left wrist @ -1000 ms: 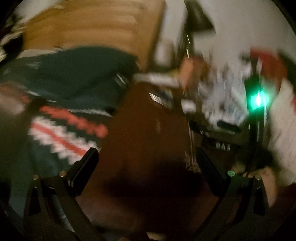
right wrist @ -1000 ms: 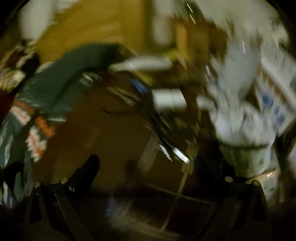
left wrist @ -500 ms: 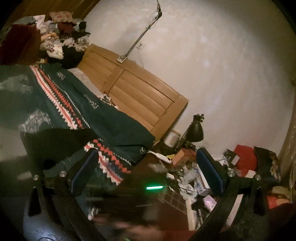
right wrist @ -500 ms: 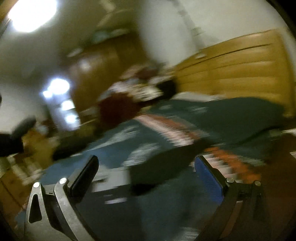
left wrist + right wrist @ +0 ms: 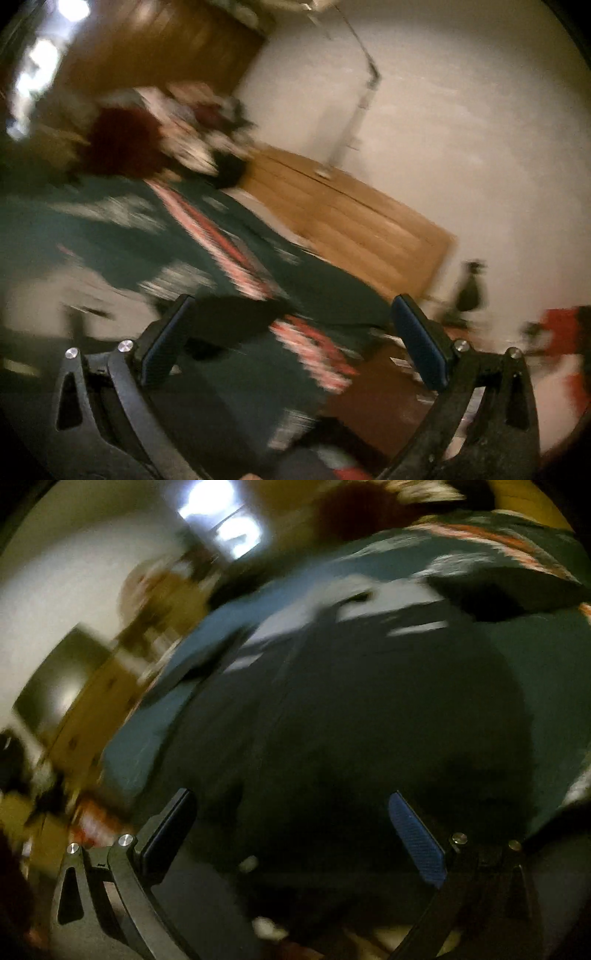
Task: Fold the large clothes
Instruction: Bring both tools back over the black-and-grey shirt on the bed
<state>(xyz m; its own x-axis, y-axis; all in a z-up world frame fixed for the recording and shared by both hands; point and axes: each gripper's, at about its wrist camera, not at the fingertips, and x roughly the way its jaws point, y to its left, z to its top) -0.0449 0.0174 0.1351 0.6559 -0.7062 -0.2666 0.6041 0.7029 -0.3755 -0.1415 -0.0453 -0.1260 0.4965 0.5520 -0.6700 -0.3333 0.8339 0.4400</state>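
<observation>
A dark garment lies spread on the bed right in front of my right gripper, which stands open above it with nothing between its fingers. In the left wrist view a dark piece of that garment lies on the green bedspread with its red and white zigzag band. My left gripper is open and held above the bed's near corner, holding nothing. Both views are blurred by motion.
A wooden headboard stands against the white wall. A heap of clothes is piled at the bed's far side. A black desk lamp stands on a cluttered bedside table. Wooden furniture stands left of the bed.
Both grippers have swung from the bedside clutter and floor toward the bed. The right one now looks down at the dark garment up close. Both stay open.
</observation>
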